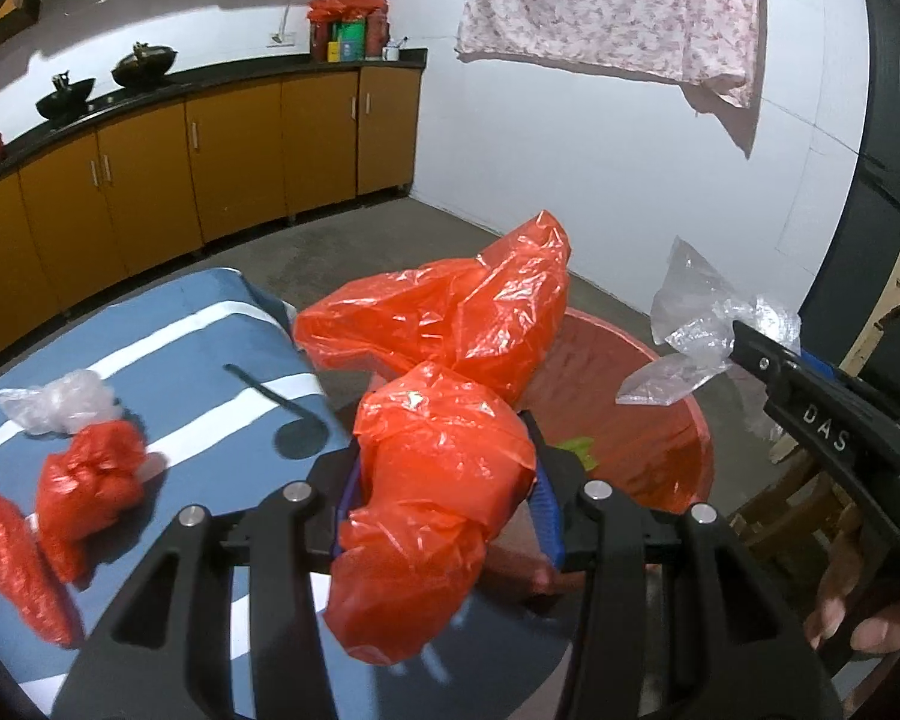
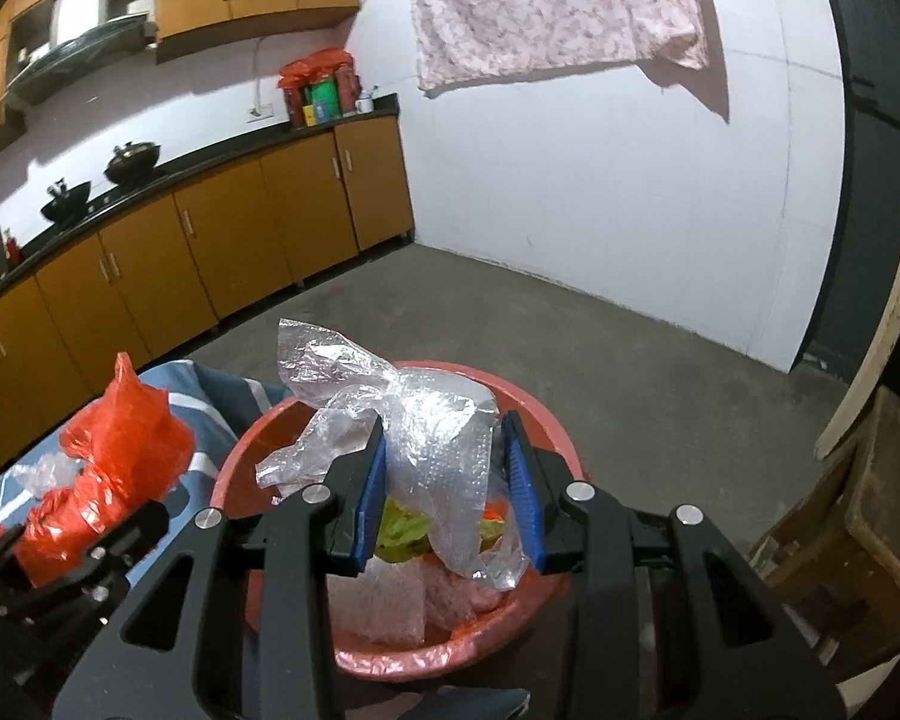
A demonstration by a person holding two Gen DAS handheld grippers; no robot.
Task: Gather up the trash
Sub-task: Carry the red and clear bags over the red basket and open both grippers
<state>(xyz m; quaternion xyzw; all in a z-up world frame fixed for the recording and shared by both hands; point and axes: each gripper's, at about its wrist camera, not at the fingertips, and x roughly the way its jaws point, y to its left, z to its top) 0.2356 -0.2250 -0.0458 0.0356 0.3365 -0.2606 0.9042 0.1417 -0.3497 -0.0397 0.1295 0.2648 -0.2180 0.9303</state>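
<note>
Counting the trash, we find one large orange plastic bag (image 1: 444,420) pinched in the left gripper (image 1: 447,495) at the centre of the left wrist view, and one clear crinkled plastic bag (image 2: 426,450) pinched in the right gripper (image 2: 444,492) at the centre of the right wrist view. Three more pieces lie at the lower left of the left view on a blue cloth with white stripes (image 1: 210,324): a small crumpled orange bag (image 1: 87,480), a clear plastic wad (image 1: 60,402) just above it, and another orange piece (image 1: 12,564) cut off by the frame edge.

We see one red plastic basin (image 2: 546,438) on the grey concrete floor (image 2: 600,324), below both grippers and beside the cloth. It already holds clear plastic and something green. At the upper left of both views runs a row of orange cabinets (image 1: 234,150) under a dark counter carrying two black woks (image 1: 144,63). One pink flowered cloth (image 2: 546,6) hangs on the white wall at the top. Wooden furniture (image 2: 858,510) stands at the right edge.

The orange bag hides much of the basin in the left view.

Both grippers are partly closed, each with its blue pads pressing the plastic it holds. The clear bag hangs above the basin; the orange bag hangs over the basin's near edge.
</note>
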